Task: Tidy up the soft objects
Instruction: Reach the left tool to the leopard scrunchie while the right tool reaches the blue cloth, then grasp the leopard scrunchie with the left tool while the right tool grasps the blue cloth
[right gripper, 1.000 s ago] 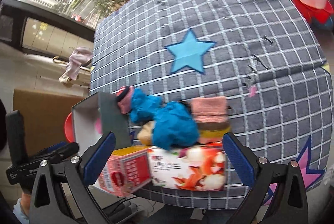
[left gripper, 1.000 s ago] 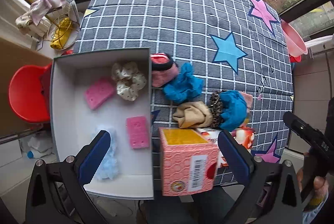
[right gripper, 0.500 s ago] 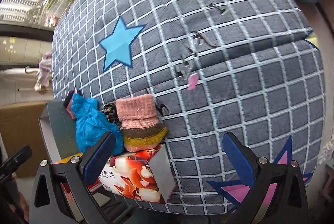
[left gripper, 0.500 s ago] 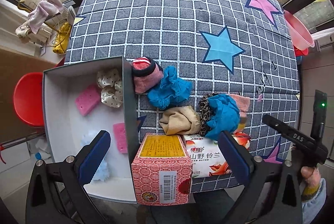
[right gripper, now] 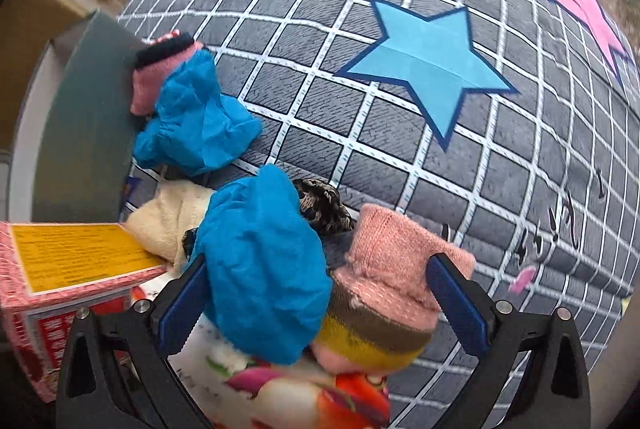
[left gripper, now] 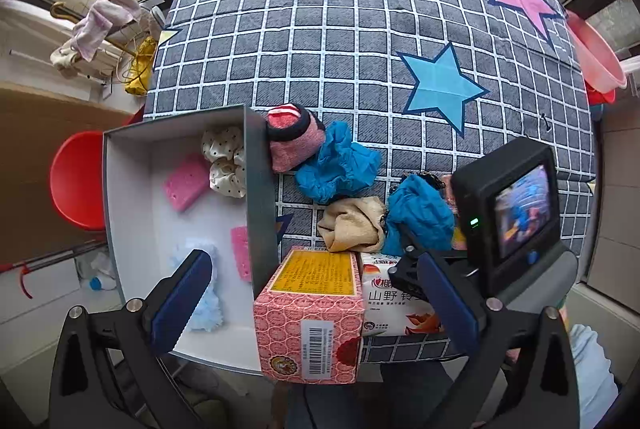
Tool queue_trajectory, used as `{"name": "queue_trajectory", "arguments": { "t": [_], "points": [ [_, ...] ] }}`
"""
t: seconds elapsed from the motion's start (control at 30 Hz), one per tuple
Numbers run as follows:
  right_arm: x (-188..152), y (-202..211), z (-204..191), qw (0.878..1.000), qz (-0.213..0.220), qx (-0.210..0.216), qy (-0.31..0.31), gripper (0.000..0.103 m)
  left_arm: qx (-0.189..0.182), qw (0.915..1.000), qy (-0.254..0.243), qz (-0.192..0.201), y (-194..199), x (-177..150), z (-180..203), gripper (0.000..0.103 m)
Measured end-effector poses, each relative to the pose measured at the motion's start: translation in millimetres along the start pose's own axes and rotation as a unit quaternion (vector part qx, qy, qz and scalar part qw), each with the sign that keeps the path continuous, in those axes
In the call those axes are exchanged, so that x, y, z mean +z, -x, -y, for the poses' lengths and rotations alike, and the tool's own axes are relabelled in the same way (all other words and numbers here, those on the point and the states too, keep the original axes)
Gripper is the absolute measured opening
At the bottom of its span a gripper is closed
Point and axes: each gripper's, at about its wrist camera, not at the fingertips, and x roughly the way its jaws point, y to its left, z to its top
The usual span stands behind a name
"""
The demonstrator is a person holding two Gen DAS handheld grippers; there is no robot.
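Risk: right gripper [right gripper: 320, 303], jaws wide, straddles both the crumpled blue cloth [right gripper: 264, 269] & the pink-yellow knit sock [right gripper: 384, 293], so closing may grab two, or snag the floral tissue pack [right gripper: 304, 393] underneath. Left gripper [left gripper: 312, 301] wide, empty, near the grey box [left gripper: 160, 197], well apart from the cloth.

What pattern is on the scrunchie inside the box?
Cream with small dark dots, the scrunchie shows best in the left wrist view.

Box [left gripper: 256, 189] sits left on the bed [left gripper: 360, 29], scrunchie [left gripper: 224, 165] and sponges [left gripper: 186, 185] inside; socks [left gripper: 294, 141] and cloths [left gripper: 338, 165] lie right of it, cartons [left gripper: 310, 309] nearest.
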Motion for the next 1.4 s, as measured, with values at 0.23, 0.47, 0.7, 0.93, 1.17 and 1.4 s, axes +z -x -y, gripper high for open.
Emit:
{"name": "queue_trajectory", "arguments": {
  "t": [0.23, 0.47, 0.7, 0.93, 1.17, 1.4],
  "points": [
    [-19, 10, 28, 0.997, 0.048, -0.060, 0.007, 0.103, -0.002, 0.9997, -0.026, 0.004, -1, 12, 34, 0.103],
    [-5, 33, 124, 0.984, 0.082, -0.122, -0.101, 0.103, -0.012, 0.9994, -0.032, 0.009, -5, 23, 54, 0.103],
    [-40, 75, 236, 0.946, 0.124, -0.014, -0.301, 0.103, -0.037, 0.9979, -0.052, 0.003, -27, 38, 86, 0.103],
    [-99, 63, 245, 0.932, 0.069, 0.015, -0.355, 0.103, -0.047, 0.9954, -0.081, -0.020, -79, 58, 134, 0.103],
    [-126, 56, 222, 0.937, 0.055, 0.038, -0.343, 0.103, -0.054, 0.9959, -0.048, -0.055, -127, 70, 149, 0.103],
    [-94, 66, 234, 0.944, 0.087, 0.010, -0.318, 0.103, -0.052, 0.9971, -0.008, -0.055, -144, 68, 151, 0.103]
  ]
}}
